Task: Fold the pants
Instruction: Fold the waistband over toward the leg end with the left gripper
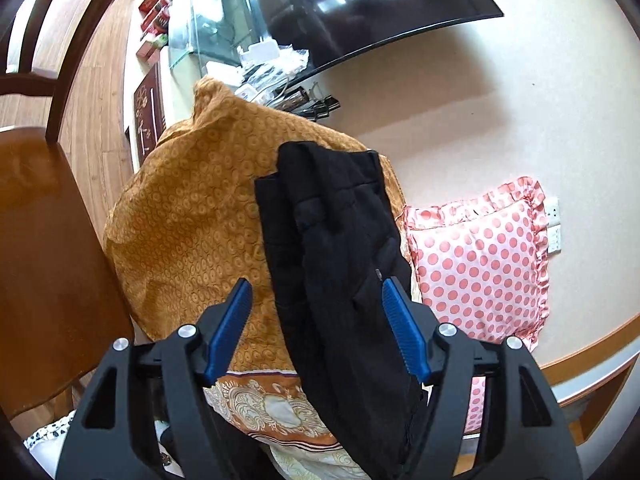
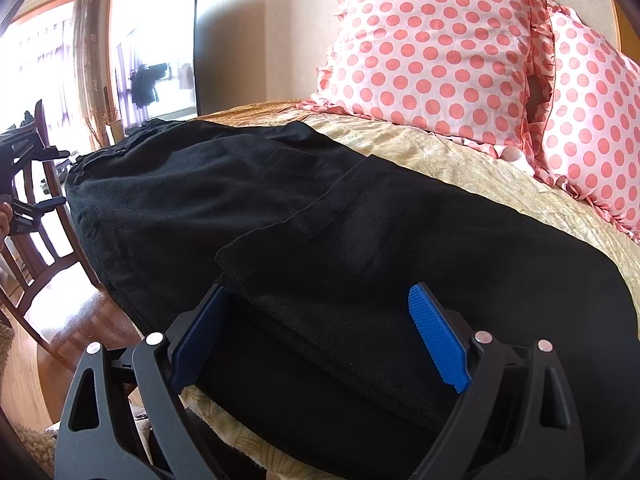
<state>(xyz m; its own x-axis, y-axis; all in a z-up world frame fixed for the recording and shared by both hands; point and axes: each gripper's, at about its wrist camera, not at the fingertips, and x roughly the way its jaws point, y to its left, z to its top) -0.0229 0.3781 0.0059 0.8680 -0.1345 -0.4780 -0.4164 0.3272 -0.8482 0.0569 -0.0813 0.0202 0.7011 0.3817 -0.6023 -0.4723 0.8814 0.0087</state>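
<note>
Black pants lie lengthwise on the orange-gold bedspread. In the left wrist view they run from near my gripper away to the waistband end. My left gripper is open above them, jaws wide apart and empty. In the right wrist view the pants spread wide across the bed, with a hemmed leg end lying over the middle. My right gripper is open, low over the near part of the pants, holding nothing. The left gripper shows at the far left edge.
Pink polka-dot pillows lean on the wall at the bed's head; one also shows in the left wrist view. A wooden chair stands beside the bed. A dark TV and a cluttered glass stand are beyond the bed's foot.
</note>
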